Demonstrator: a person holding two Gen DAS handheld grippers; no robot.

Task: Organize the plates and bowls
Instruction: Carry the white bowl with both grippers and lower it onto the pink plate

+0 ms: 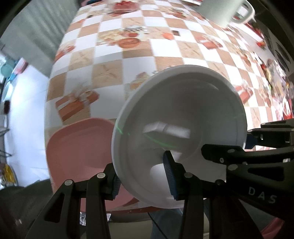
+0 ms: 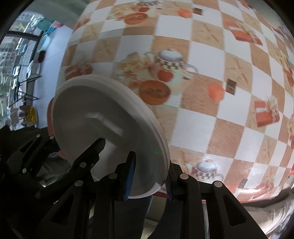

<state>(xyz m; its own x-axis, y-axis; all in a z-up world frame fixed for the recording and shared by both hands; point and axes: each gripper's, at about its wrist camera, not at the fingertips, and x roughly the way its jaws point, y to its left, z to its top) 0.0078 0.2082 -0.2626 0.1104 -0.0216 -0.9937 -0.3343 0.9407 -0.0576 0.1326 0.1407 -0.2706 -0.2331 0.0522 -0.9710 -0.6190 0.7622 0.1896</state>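
Observation:
Both grippers hold one stack of white plates [image 1: 183,117], tilted steeply on edge above the table. My left gripper [image 1: 143,176] is shut on the stack's near rim. My right gripper [image 2: 148,178] is shut on the opposite rim of the same stack [image 2: 102,114]; several rims show layered there. The right gripper's black fingers [image 1: 257,145] also show at the right of the left wrist view. A pink plate [image 1: 79,147] lies flat on the table under and left of the white stack, near the table's front edge.
The table has a checkered cloth [image 2: 211,77] with printed pictures. A white cup with a handle [image 1: 227,11] stands at the far right of the table. The front edge [image 1: 137,211] is just below the grippers. White floor [image 1: 25,110] lies to the left.

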